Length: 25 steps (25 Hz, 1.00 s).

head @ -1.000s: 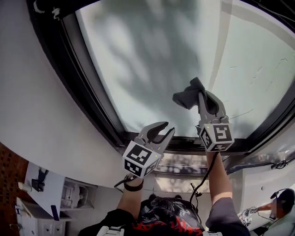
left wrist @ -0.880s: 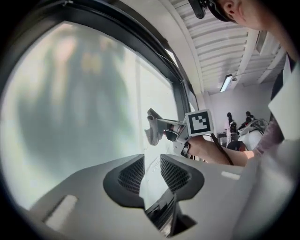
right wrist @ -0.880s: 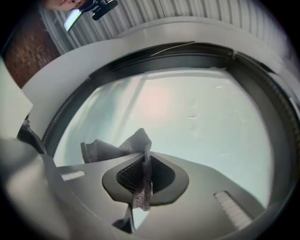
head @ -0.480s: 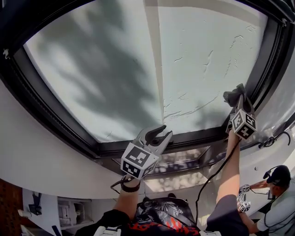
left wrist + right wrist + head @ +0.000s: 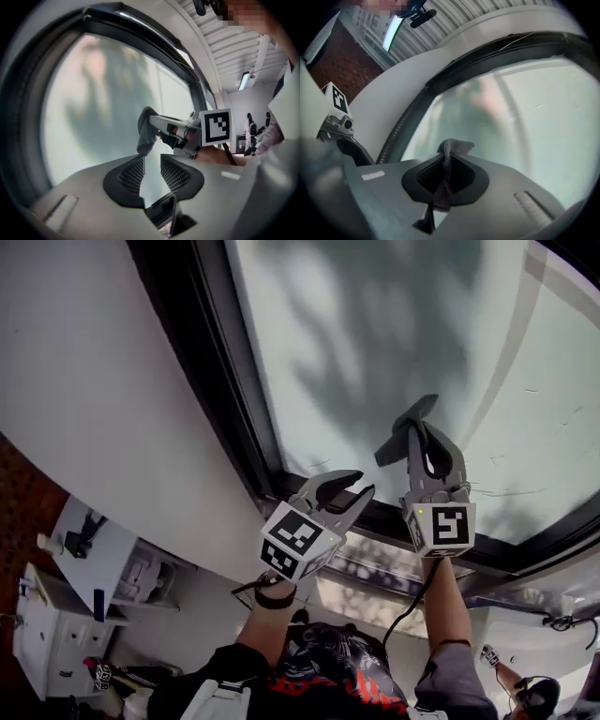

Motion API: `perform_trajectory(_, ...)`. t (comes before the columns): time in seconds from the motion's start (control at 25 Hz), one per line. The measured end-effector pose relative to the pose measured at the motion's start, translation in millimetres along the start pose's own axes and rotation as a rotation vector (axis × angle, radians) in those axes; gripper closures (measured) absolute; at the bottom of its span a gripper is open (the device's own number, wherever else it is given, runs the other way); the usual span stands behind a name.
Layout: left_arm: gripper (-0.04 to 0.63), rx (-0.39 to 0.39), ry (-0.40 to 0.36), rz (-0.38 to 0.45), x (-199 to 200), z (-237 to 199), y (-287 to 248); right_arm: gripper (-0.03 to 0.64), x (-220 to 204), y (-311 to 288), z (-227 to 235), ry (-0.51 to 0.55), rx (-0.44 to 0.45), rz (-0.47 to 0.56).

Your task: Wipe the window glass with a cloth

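My right tool (image 5: 419, 439) pinches the cloth (image 5: 453, 147), its contact with the window glass (image 5: 375, 324) unclear, swept back from the right of the window frame (image 5: 211, 362); left tool (image 5: 364, 486) slightly spread, empty.

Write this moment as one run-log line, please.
right gripper: shut on grey cloth, by window glass | left gripper: jaws apart, empty, near window frame

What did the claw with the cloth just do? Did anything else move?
The right claw, shut on the cloth, swept out to the right side of the window glass, then came back beside the left claw. The left claw stayed open and empty by the lower window frame. The cloth was never let go.
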<state>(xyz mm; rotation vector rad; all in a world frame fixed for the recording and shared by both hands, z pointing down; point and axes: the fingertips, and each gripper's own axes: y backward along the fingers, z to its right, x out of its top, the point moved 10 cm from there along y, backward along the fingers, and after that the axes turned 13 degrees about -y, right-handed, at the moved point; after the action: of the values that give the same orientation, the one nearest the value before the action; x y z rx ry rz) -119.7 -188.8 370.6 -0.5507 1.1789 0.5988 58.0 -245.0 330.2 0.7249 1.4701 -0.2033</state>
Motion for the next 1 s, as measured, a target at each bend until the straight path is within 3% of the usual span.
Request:
perform_trajectory(0.2,0.5,0.256,0.025,-0.015,-10,-50,104,0.598,-36,-99,-122,-0.075,0.324,-0.09)
perform_trajectory(0.32,0.5,0.322,0.057,-0.007,-15,-59,126,0.598,-60,-140,-162,0.002,0.396,-0.2)
perform_trajectory(0.44,0.5,0.296,0.059,0.007,-15,-58,122,0.598,-72,-145,-150,0.017,0.313,-0.252)
perform_trajectory(0.6,0.5,0.189,0.067,0.032,-18,-49,91,0.598,-62,-103,-88,-0.017,0.168,-0.216)
perform_trajectory(0.88,0.5,-0.106,0.039,0.084,7,-4,-4,0.598,-16,15,36,0.058,-0.14,-0.144)
perform_trajectory(1.0,0.5,-0.201,0.017,0.092,18,25,-41,0.598,-7,77,102,0.006,-0.248,-0.143)
